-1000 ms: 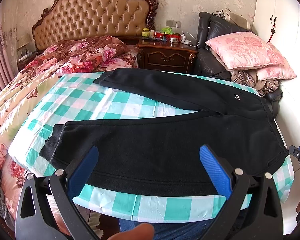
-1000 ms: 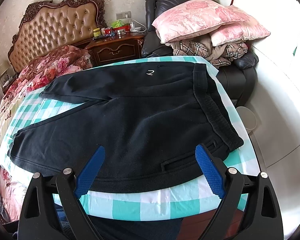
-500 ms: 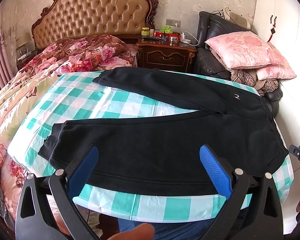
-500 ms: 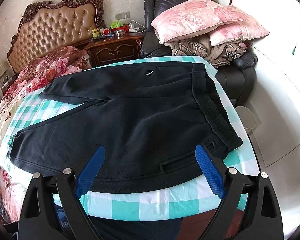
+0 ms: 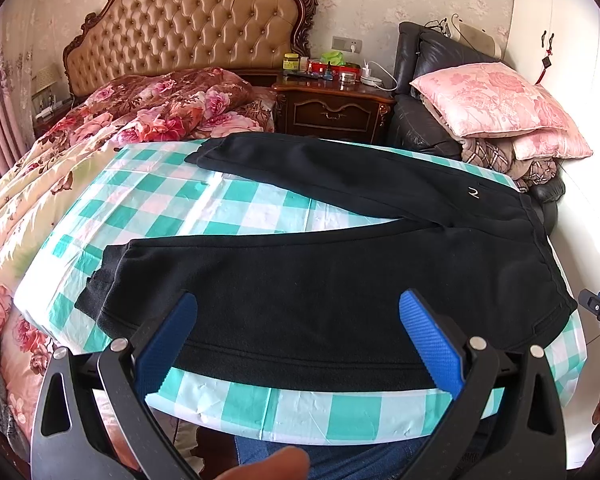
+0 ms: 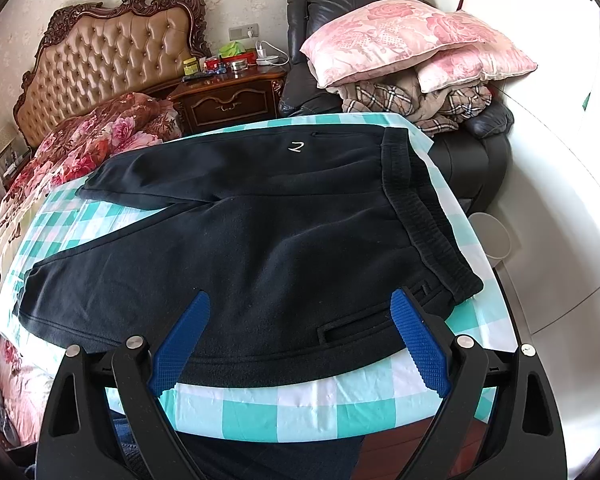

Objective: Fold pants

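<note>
Pants [image 5: 340, 280] lie flat on the checked cloth [image 5: 300, 404], legs splayed in a V, waistband to the right, unfolded. Left gripper [image 5: 298, 344] and right gripper [image 6: 300, 340] hover spread and empty over the near edge, likely to pinch that leg's hem side.

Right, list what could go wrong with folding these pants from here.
1. The pants near edge lies close to the checkered cloth's front edge, so a pull could drag them off.
2. Both the left gripper and right gripper are open above thick fabric; a shallow pinch might catch only one layer.
3. The splayed legs may fold unevenly.
</note>
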### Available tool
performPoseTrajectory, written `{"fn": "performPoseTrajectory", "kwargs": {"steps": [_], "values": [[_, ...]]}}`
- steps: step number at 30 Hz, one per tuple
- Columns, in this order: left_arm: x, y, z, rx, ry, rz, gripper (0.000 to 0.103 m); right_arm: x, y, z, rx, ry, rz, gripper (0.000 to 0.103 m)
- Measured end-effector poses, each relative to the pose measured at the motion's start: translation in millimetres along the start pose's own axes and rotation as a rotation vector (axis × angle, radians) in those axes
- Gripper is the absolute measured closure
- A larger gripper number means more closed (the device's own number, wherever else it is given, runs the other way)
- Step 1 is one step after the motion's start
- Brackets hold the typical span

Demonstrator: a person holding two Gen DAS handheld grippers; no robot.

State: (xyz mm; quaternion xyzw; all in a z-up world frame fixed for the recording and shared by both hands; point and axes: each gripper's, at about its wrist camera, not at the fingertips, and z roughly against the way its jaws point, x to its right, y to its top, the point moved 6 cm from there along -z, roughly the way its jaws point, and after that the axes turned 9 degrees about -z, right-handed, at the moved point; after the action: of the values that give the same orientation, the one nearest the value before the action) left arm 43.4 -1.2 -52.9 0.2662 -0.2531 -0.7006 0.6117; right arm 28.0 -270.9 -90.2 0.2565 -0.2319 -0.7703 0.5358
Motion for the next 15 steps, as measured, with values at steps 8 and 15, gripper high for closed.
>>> {"fn": "performPoseTrajectory", "kwargs": {"steps": [8,15], "values": [[0.3,-0.5,-1.0,-0.001,-0.003,0.0,0.002,1.0,-0.5,0.0,0.0,-0.003,-0.001,0.014],[0.1,-1.2,-1.6,-0.002,-0.004,0.0,0.002,2.0,-0.6,-0.2,0.0,-0.004,-0.001,0.014]]}}
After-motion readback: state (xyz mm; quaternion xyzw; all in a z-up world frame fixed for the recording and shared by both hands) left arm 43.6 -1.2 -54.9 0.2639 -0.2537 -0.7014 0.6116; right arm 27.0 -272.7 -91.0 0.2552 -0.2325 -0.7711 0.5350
